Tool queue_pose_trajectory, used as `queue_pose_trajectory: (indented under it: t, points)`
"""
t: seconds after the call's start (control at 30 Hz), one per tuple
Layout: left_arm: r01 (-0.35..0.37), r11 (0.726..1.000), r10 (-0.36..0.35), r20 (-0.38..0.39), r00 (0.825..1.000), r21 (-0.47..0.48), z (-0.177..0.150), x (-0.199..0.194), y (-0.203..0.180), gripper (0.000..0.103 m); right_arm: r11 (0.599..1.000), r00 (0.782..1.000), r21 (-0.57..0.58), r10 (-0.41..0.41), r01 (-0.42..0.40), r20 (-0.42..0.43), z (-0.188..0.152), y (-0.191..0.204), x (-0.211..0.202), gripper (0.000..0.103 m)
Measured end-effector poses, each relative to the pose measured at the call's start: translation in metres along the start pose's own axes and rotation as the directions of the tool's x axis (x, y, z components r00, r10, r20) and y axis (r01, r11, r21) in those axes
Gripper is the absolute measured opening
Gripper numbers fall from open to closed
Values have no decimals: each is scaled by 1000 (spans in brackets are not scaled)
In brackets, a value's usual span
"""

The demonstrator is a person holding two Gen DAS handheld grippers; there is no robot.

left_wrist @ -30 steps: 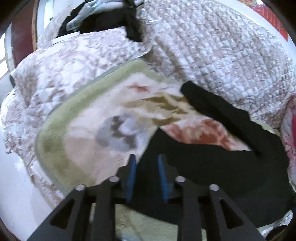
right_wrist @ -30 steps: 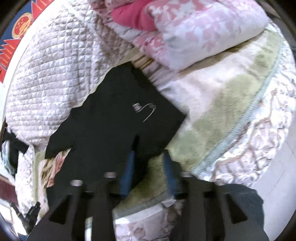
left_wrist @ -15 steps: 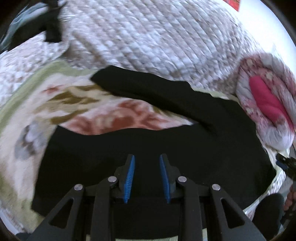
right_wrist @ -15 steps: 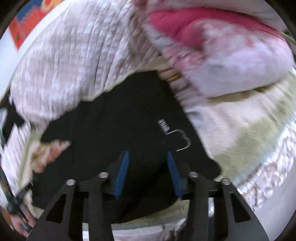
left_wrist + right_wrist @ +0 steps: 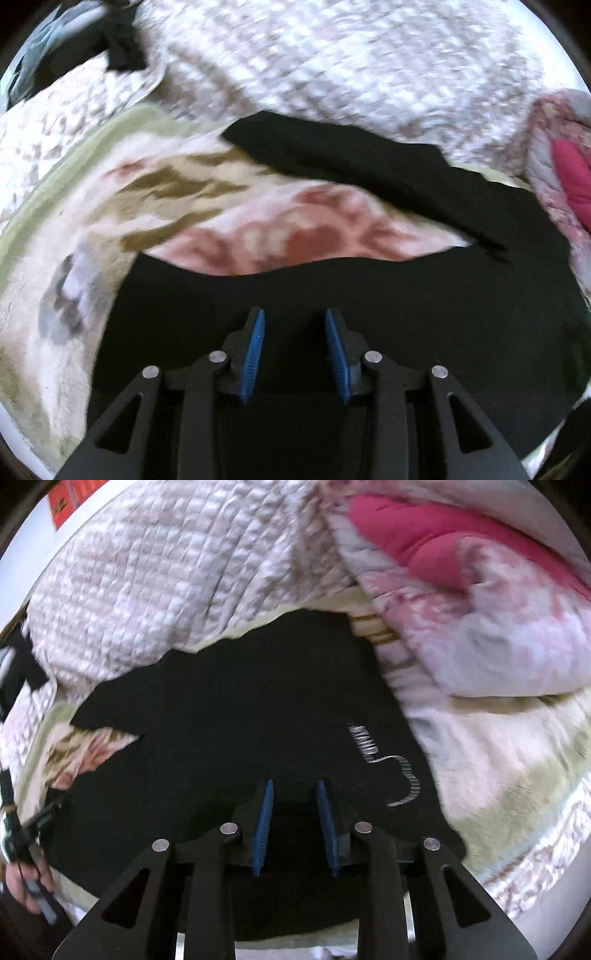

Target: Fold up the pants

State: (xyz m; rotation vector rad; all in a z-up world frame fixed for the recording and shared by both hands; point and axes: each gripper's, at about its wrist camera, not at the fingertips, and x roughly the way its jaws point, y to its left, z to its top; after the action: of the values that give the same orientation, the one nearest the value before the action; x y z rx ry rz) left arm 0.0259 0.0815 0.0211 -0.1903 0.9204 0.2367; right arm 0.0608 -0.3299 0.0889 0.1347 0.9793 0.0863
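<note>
Flat beneath both open grippers, black pants

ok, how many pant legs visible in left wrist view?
2. Far leg runs diagonally along the white quilt; near leg lies beneath the open left gripper. They join at right; the floral blanket shows between them.

black pants just lying spread flat on the bed, legs splayed apart in a V, with a little white squiggly logo up near one edge
</note>
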Motion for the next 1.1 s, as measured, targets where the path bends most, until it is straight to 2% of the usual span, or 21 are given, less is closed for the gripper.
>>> queue_pose_trajectory:
  t: [0.07, 0.17, 0.27, 0.33, 0.53, 0.67, 0.77, 0.87, 0.93, 1.0, 1.1]
  points:
    - [-35, 999, 35, -15, 999, -35, 2, 7, 14, 38, 1000, 999, -3, -20, 20, -29, 0, -2, 17, 26]
    - [-83, 995, 82, -21, 996, -55, 5, 14, 31, 38, 1000, 1000, 6, -9, 9, -15, 5, -4, 17, 26]
    - [-85, 994, 83, -27, 996, -69, 8, 10, 39, 38, 1000, 1000, -5, -9, 9, 4, 10, -1, 10, 28]
    - [-96, 994, 95, -16, 995, -52, 11, 5, 35, 38, 1000, 1000, -13, 19, -19, 13, 13, 4, 7, 31]
    - [-9, 1000, 8, 49, 999, 18, 22, -23, 0, 38, 991, 995, -92, 97, -96, 17, 25, 31, 7, 45]
    - [50, 995, -56, 64, 996, 86, 34, -30, -29, 38, 984, 992, -128, 128, -127, 2, 36, 43, 14, 47]
    - [53, 991, -63, 75, 995, 120, 46, -27, -46, 38, 973, 991, -185, 136, -135, -7, 53, 51, 23, 55]
    - [76, 986, -87, 72, 994, 150, 61, -19, -55, 38, 966, 992, -227, 130, -128, -9, 72, 52, 35, 57]
    - [79, 982, -94, 81, 992, 170, 71, -15, -61, 41, 963, 992, -239, 123, -124, -19, 85, 50, 45, 60]
    - [96, 977, -113, 85, 990, 191, 84, -6, -65, 51, 959, 992, -254, 124, -126, -25, 100, 47, 58, 60]
    - [111, 972, -130, 83, 988, 209, 104, 12, -71, 54, 956, 993, -268, 111, -116, -33, 118, 44, 76, 62]
